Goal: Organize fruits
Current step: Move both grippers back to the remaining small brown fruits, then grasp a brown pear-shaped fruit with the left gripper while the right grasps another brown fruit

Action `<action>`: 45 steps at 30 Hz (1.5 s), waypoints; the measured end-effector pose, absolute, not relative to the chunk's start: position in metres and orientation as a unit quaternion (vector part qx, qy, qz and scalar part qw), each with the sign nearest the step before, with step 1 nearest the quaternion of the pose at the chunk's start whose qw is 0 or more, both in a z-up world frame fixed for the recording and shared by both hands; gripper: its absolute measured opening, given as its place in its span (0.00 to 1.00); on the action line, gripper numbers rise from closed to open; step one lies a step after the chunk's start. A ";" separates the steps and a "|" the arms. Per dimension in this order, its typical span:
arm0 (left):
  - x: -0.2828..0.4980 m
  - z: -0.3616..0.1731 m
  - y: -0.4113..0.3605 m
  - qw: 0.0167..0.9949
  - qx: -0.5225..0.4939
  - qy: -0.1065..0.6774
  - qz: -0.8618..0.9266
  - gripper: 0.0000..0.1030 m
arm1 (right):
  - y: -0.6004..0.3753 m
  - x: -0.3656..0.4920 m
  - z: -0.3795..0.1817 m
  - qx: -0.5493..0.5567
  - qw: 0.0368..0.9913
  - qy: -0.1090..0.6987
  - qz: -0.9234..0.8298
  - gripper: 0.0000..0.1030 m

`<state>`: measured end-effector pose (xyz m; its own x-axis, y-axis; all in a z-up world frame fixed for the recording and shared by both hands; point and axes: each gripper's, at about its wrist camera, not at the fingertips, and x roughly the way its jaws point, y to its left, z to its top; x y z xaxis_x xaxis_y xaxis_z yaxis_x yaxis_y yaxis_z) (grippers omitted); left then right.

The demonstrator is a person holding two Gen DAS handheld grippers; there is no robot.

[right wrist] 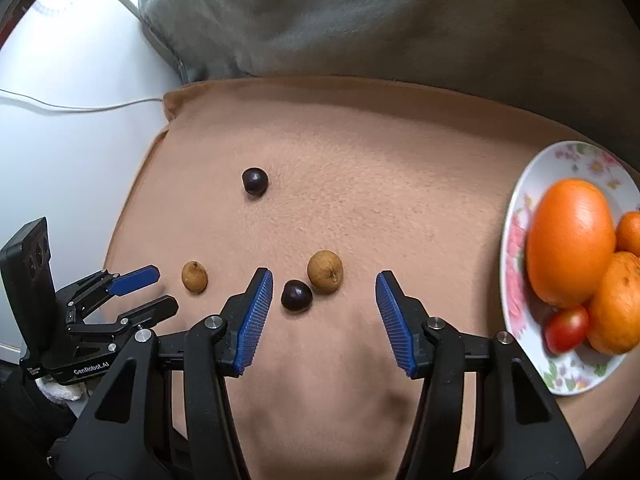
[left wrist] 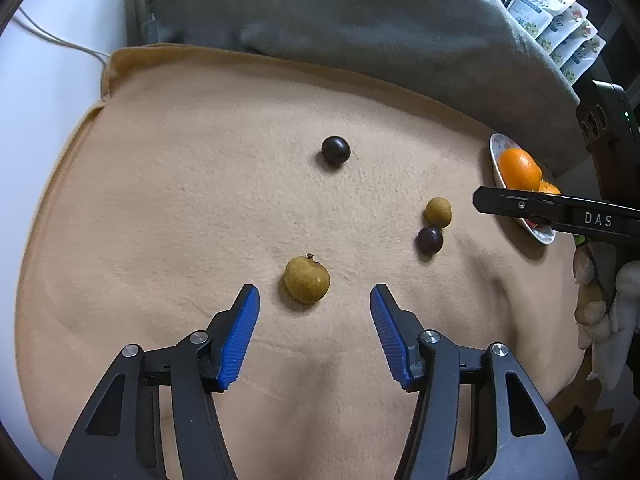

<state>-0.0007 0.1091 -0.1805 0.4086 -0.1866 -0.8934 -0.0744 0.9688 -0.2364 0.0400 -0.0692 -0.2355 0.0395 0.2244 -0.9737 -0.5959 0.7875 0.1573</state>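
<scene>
On the left, the left gripper [left wrist: 315,300] hangs over the beige fleece blanket [left wrist: 200,208] with its blue ribbed pads spread and nothing pinched between them. The large yellow-brown round fruit with a short stem [left wrist: 307,279] lies just ahead of the fingertips, almost on the middle line of the gap, a little toward the left pad. It is nearly round, so it has no real long axis; the stem points away from the gripper. This gripper is clearly the nearer one to it.

Further back, well apart from both grippers, sits a dark purple round fruit [left wrist: 335,151] alone.

To the right, the right gripper [right wrist: 324,285] is also spread and holds nothing. A second dark purple glossy fruit [right wrist: 296,295] lies between its fingertips, closer to the left pad, and touching it from behind-right is a smaller dull brown round fruit [right wrist: 325,271]. I judge that closing here may push both together.

At the far right stands the white flowered plate [right wrist: 576,160] with oranges [right wrist: 570,240] and a small red tomato [right wrist: 567,328].
</scene>
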 end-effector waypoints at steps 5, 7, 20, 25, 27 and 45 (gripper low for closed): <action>0.002 -0.187 0.110 0.827 -0.122 0.548 -0.035 0.49 | -0.059 0.045 -0.252 -0.163 0.694 0.640 0.287 0.48; 0.004 -0.189 0.110 0.825 -0.121 0.550 -0.037 0.49 | -0.056 0.046 -0.257 -0.166 0.691 0.643 0.287 0.48; 0.013 -0.201 0.113 0.818 -0.124 0.560 -0.040 0.35 | -0.048 0.051 -0.277 -0.167 0.674 0.661 0.286 0.42; 0.016 -0.204 0.109 0.818 -0.118 0.562 -0.038 0.32 | -0.050 0.053 -0.280 -0.164 0.669 0.666 0.286 0.37; 0.016 -0.205 0.111 0.817 -0.115 0.564 -0.036 0.28 | -0.050 0.054 -0.281 -0.164 0.668 0.667 0.286 0.37; 0.018 -0.201 0.109 0.825 -0.108 0.553 -0.036 0.26 | -0.052 0.055 -0.272 -0.151 0.679 0.657 0.290 0.25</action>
<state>0.0181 0.1090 -0.2009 0.3852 -0.1793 -0.9053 -0.0596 0.9741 -0.2182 0.0552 -0.0520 -0.2722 -0.0319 0.1961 -0.9801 -0.5925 0.7860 0.1766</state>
